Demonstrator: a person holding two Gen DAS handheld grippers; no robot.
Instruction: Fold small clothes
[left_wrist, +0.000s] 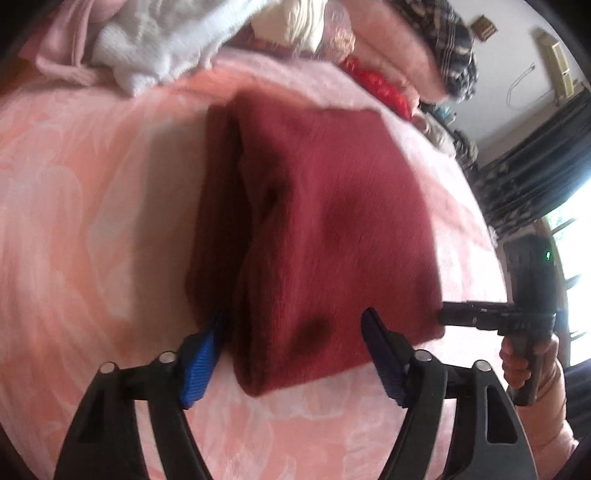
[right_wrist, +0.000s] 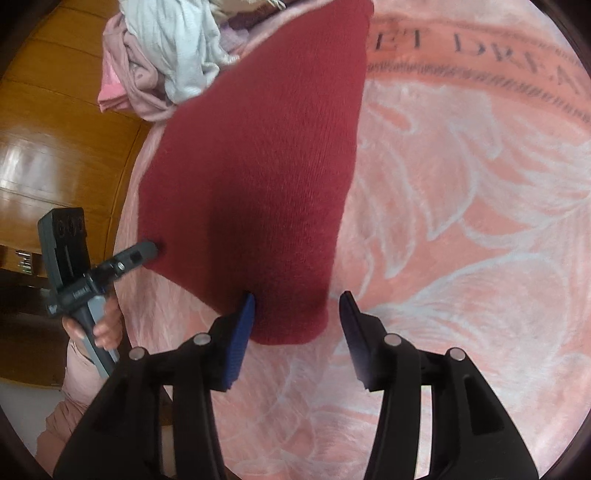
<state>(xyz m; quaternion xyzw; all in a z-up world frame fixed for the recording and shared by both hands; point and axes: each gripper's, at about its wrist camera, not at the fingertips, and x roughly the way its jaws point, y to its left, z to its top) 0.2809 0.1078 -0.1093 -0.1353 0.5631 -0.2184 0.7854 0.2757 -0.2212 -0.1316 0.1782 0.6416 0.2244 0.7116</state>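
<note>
A folded dark red knit garment (left_wrist: 317, 221) lies flat on a pink blanket (left_wrist: 74, 221). My left gripper (left_wrist: 293, 325) is open, its jaws astride the garment's near corner, just over the cloth. In the right wrist view the same garment (right_wrist: 258, 166) runs up the middle. My right gripper (right_wrist: 297, 306) is open, jaws astride the garment's near rounded end. The right gripper also shows in the left wrist view (left_wrist: 447, 314), its tips at the garment's right edge. The left gripper shows in the right wrist view (right_wrist: 153, 251), its tips at the garment's left corner.
A heap of white and pink clothes (left_wrist: 155, 44) lies at the far side of the blanket. Folded pink and checked cloths (left_wrist: 424, 51) are stacked at the far right. A wooden headboard (right_wrist: 55, 110) stands on the left. The blanket (right_wrist: 461, 184) extends to the right.
</note>
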